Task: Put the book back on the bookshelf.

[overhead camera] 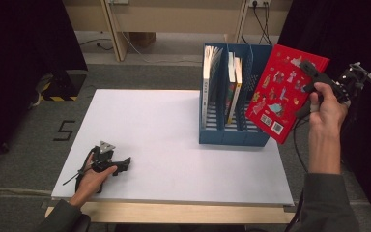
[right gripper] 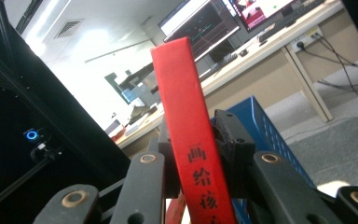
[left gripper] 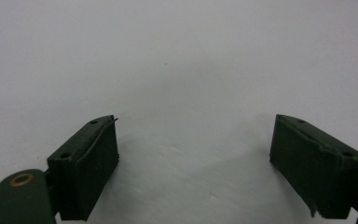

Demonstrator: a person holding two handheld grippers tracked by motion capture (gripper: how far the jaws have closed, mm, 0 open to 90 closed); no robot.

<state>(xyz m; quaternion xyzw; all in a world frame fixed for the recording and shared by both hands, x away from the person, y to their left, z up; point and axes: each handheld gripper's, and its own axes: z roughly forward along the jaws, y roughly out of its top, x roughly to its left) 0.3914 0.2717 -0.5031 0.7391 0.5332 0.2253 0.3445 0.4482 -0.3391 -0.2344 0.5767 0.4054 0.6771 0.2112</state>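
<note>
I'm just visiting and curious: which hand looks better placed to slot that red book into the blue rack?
Probably the right. Its gripper is shut on the red book, held up beside the blue file rack. The left gripper rests open on the white table, far from the rack.

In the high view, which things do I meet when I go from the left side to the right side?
Yellow-black striped block on the floor → left tongs resting open on the white table → blue file rack with books → red book → right tongs clamped on it.
</note>
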